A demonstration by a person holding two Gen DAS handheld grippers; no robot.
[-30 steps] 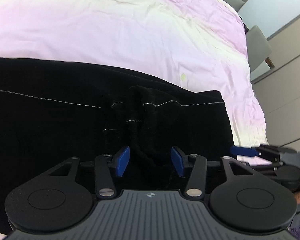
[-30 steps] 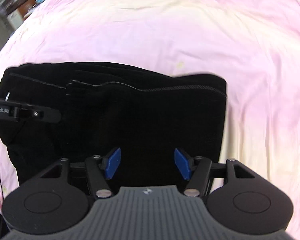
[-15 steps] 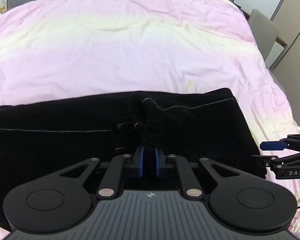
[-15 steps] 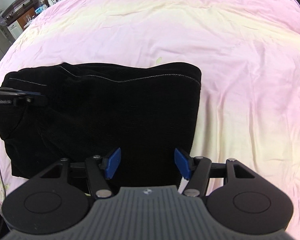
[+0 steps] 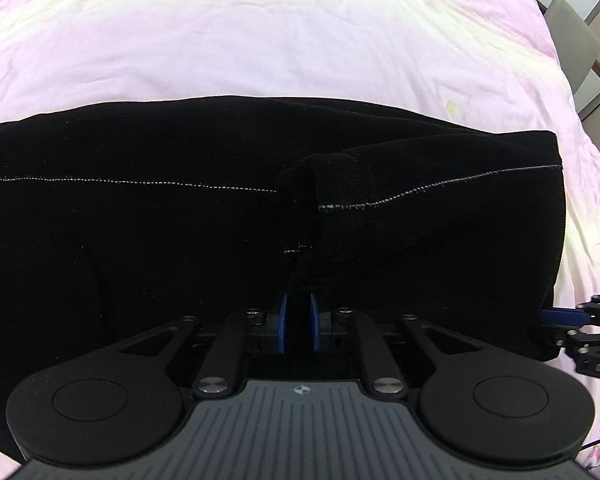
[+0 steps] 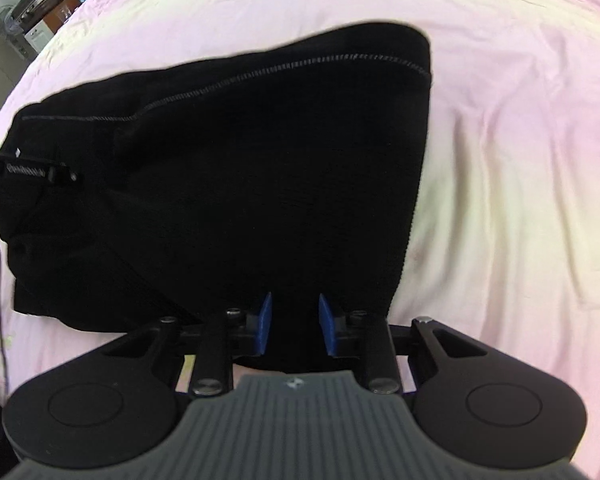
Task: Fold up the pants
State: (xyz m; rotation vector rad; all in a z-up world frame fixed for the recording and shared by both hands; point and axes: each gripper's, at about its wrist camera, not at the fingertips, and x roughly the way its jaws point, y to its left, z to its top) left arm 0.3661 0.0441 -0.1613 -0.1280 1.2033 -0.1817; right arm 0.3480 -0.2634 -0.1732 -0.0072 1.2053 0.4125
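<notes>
Black pants (image 5: 180,216) with grey stitching lie folded on a pink bedspread (image 5: 260,32). My left gripper (image 5: 298,326) is shut on a bunched ridge of the pants' near edge. In the right wrist view the pants (image 6: 260,168) fill the middle, their right part raised off the bed. My right gripper (image 6: 294,326) has its blue pads drawn in on the pants' near edge, with black cloth between them. The right gripper shows at the right edge of the left wrist view (image 5: 568,320). The left gripper shows at the left edge of the right wrist view (image 6: 36,170).
The pink and pale yellow bedspread (image 6: 520,160) stretches beyond and to the right of the pants. A grey chair (image 5: 572,40) stands past the bed's far right corner. Furniture and shelves (image 6: 40,12) stand beyond the bed's far left.
My left gripper closed on the pants' near edge and holds it. My right gripper's pads drew in from wide open onto the cloth. The pants' right part has risen.
</notes>
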